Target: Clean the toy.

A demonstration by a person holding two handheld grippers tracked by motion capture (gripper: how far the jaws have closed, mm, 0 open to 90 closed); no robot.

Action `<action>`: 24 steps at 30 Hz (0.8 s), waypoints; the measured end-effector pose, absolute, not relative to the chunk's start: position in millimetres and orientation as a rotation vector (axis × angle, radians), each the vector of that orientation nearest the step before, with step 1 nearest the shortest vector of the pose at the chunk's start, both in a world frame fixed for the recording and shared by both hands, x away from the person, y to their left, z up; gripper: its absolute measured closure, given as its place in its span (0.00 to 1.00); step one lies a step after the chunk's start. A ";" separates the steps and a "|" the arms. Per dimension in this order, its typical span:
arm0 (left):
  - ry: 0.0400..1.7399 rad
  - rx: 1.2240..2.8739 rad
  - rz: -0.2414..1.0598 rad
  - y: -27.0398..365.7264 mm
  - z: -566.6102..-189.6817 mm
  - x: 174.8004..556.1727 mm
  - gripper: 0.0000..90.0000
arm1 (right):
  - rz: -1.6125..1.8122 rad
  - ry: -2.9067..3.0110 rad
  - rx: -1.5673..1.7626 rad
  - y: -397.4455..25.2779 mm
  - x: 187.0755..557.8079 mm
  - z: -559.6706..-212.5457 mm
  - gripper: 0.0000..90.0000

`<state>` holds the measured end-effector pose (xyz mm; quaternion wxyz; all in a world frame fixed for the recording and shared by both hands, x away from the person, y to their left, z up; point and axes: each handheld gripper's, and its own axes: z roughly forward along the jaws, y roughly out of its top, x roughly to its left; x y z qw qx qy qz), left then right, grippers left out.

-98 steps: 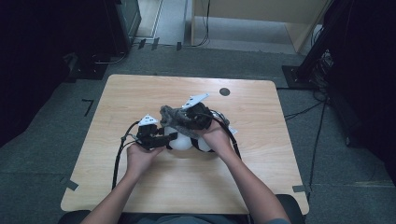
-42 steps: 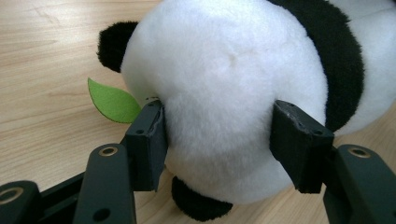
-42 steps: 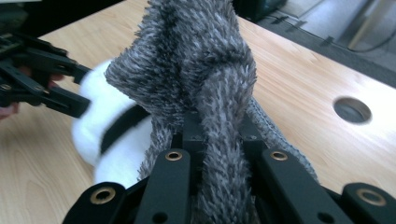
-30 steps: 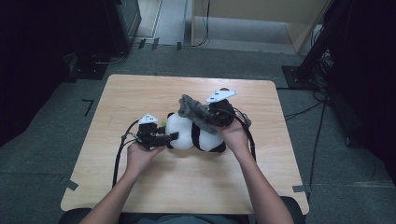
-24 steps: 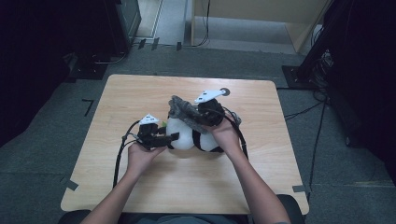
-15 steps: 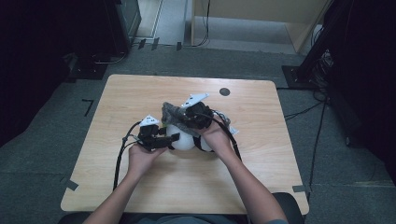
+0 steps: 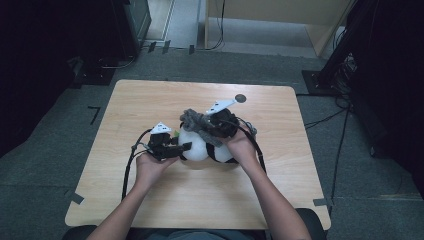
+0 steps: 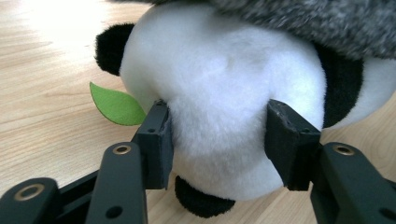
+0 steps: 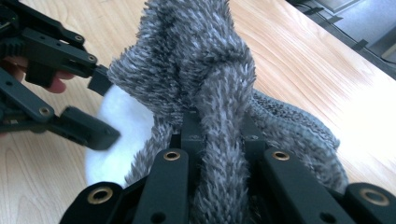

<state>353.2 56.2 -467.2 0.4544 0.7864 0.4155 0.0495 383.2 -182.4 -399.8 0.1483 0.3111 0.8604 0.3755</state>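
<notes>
Wooden table (image 7: 150,200) on a grey floor, with dark equipment at the room's margins too dim to identify; a small dark round mark (image 7: 240,98) lies beyond the panda, toward the far edge.

Panda plush toy (image 7: 200,146), near the table's centre, is the landmark. In the left gripper view its white body (image 8: 224,102) bulges between the two black jaws, which press into the fur on either side, so the left gripper (image 7: 186,145) is clamped on the panda. A black ear or limb shows at the panda's upper left, another black patch at its right, and a black foot beneath; a green felt leaf (image 8: 116,103) projects from the panda beside the jaw on the left of that view. The panda's face cannot be made out.

Grey fuzzy knit piece (image 9: 205,79), perhaps a hat or scarf, lies over the top of the panda. In the right gripper view it bunches between the jaws, which are drawn close together on a thick fold, so the right gripper (image 9: 219,135) is pinching this fabric; its jaw tips are buried in the pile. In the high view the knit (image 7: 195,121) hides the panda's upper side, and the right gripper (image 7: 209,134) sits just above the toy. White fur (image 9: 121,130) shows below the knit, with the left gripper (image 9: 102,105) against it.
</notes>
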 end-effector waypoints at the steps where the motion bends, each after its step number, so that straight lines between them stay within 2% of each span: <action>1: 1.021 1.943 0.123 56.2 -467.3 353.3 0.54 | 1.085 2.471 0.902 -185.4 383.2 -399.7 0.88; 15: 1.017 1.945 0.114 57.0 -467.4 354.9 0.55 | 1.135 2.364 1.010 -237.9 372.2 -388.0 0.89; 24: 1.012 1.935 0.117 56.8 -467.6 355.2 0.55 | 1.171 2.305 1.071 -269.5 367.3 -393.9 0.89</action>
